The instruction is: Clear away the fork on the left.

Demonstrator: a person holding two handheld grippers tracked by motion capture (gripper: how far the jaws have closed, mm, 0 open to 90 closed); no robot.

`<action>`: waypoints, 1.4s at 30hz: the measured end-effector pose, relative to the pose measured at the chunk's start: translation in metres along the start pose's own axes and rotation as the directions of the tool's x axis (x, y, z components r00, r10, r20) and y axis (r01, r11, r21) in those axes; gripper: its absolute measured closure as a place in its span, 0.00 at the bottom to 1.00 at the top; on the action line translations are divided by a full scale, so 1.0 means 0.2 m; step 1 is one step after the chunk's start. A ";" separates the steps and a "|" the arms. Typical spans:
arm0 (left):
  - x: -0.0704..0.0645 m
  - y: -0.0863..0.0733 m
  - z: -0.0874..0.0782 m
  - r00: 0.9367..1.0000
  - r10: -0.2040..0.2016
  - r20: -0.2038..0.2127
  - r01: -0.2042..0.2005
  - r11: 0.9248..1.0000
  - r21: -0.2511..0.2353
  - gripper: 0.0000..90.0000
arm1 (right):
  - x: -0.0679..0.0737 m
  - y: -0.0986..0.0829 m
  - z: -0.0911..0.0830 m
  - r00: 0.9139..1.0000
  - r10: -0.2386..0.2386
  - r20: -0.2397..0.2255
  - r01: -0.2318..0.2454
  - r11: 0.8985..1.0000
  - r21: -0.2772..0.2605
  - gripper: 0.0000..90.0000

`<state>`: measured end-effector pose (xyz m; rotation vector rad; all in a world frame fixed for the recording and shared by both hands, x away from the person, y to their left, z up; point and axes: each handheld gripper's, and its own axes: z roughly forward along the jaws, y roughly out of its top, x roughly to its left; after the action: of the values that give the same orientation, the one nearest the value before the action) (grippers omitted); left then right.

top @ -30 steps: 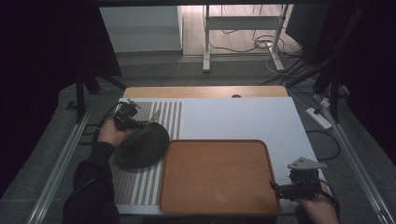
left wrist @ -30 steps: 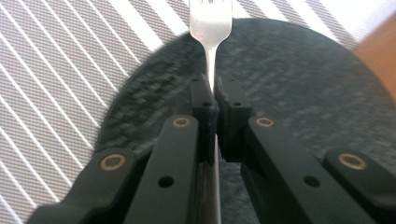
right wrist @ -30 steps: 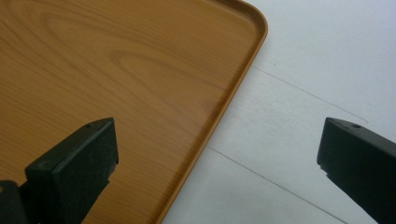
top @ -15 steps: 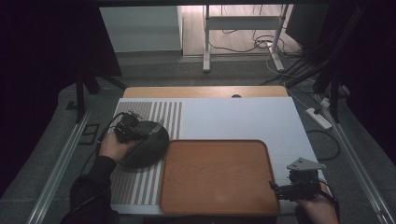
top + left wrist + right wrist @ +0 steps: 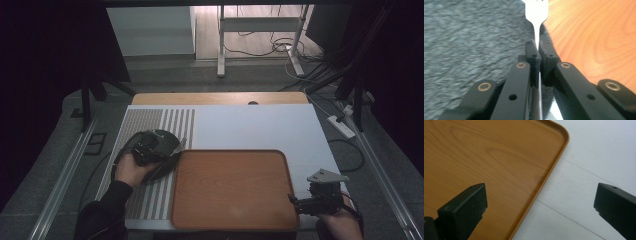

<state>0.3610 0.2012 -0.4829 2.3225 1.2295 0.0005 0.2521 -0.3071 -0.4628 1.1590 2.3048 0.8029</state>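
Gripping fork, left tongs level.

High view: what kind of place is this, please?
Probably a lab or recording workspace, not a home: the table stands among loose cables on the floor, with a power strip beside it and metal rails along its sides.

The tray lies on the table at its near edge. The plate sits just left of the tray. A fork reaches over where they meet.

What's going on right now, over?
Left gripper fingers shut on fork, over dark plate. Right gripper open, idle by wooden tray. Nothing blocking.
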 end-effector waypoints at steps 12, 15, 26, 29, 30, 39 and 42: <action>-0.22 0.03 0.09 0.998 0.030 0.050 -0.032 0.999 0.034 0.96 | 0.00 0.00 0.00 1.000 0.004 -0.004 -0.004 1.000 0.003 0.00; -0.27 0.04 0.11 0.998 0.047 0.052 -0.050 0.998 0.046 0.96 | 0.00 0.00 0.00 1.000 0.003 -0.004 -0.003 1.000 0.004 0.00; -0.44 0.04 0.17 0.996 0.039 0.082 -0.043 0.998 0.045 0.96 | 0.00 0.00 0.00 1.000 -0.001 -0.005 0.001 1.000 0.008 0.00; -0.48 0.04 0.20 0.996 0.040 0.083 -0.045 0.997 0.061 0.96 | 0.00 0.00 0.01 1.000 -0.002 -0.006 0.002 1.000 0.008 0.00; -0.48 0.04 0.20 0.996 0.040 0.083 -0.045 0.997 0.061 0.96 | 0.00 0.00 0.01 1.000 -0.002 -0.006 0.002 1.000 0.009 0.00; -0.54 -0.01 0.26 0.994 0.077 0.075 -0.083 0.992 0.090 0.85 | 0.00 0.00 0.01 1.000 -0.009 -0.009 0.009 1.000 0.013 0.00; -0.57 0.01 0.23 0.991 0.134 0.011 -0.135 0.990 0.038 0.79 | 0.00 0.00 0.01 1.000 -0.010 -0.010 0.010 1.000 0.013 0.00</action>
<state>0.3059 0.0933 -0.4955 2.4324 1.0756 0.0140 0.2533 -0.3057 -0.4635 1.1504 2.3257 0.7927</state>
